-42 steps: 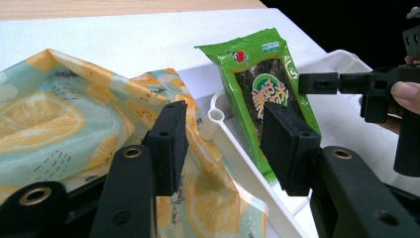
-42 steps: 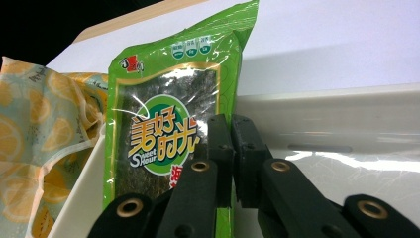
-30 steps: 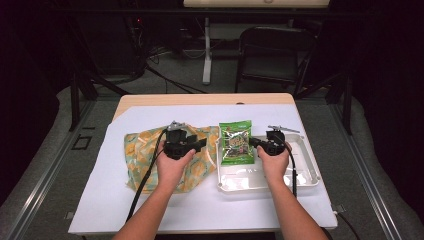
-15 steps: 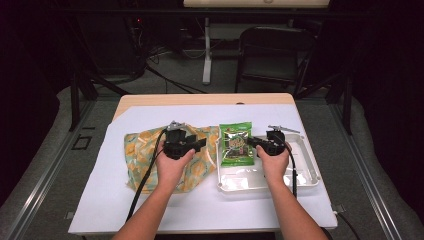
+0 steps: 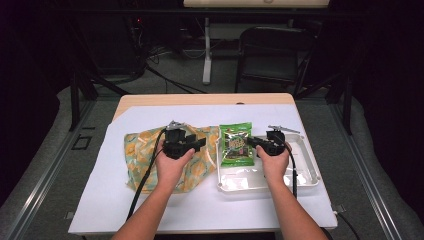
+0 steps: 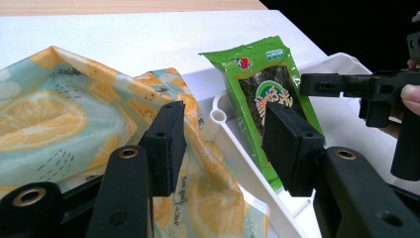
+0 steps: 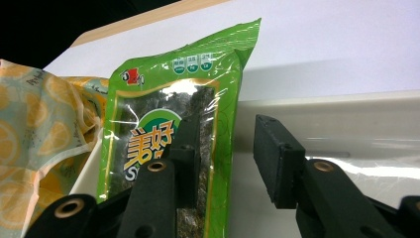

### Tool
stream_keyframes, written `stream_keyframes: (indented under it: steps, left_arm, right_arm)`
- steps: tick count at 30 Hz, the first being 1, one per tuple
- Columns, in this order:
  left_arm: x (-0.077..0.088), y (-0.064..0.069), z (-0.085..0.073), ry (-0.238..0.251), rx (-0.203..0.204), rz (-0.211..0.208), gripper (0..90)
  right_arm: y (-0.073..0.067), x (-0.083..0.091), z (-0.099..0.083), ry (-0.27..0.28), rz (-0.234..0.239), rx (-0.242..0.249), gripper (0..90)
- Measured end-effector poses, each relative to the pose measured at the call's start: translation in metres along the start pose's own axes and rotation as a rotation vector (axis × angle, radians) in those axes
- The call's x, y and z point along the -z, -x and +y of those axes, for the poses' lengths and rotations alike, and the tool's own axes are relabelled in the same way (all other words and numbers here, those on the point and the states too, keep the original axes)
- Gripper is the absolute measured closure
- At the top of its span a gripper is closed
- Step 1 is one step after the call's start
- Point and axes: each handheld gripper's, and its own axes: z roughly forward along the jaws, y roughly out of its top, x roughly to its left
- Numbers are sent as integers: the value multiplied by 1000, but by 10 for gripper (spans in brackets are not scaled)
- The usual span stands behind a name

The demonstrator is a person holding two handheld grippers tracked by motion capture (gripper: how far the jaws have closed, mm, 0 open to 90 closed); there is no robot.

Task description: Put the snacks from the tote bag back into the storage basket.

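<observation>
A green seaweed snack packet (image 5: 236,144) lies in the left end of a white plastic tray (image 5: 305,172), its top leaning over the tray's far rim. My right gripper (image 5: 252,142) points left at the packet's right edge. Its jaws have just been opening. In the right gripper view (image 7: 228,130) they stand apart, the left one over the packet (image 7: 163,114), and the pads do not press on it. My left gripper (image 5: 201,143) hovers open over a lemon-print cloth bag (image 5: 142,155) and aims at the tray corner (image 6: 218,116) with nothing between its jaws.
A white sheet (image 5: 165,210) covers the tabletop, with a wooden strip (image 5: 200,99) at the far edge. The tray's right half holds nothing. Beyond the table, a dark chair (image 5: 272,55) and a desk leg (image 5: 206,50) stand on the floor among cables.
The right gripper's jaws have spread apart at the packet's right edge. Both hands, the packet and the cloth bag have kept their places.
</observation>
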Motion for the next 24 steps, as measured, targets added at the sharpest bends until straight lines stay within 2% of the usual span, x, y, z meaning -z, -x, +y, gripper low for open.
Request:
stream_keyframes:
  steps: [13,24]
  left_arm:
    - [4,-1,1,23,2,5,506]
    - [22,-7,7,47,-15,23,487]
  right_arm:
    - [-2,5,3,34,9,-8,593]
    - [-4,11,6,63,21,-2,559]
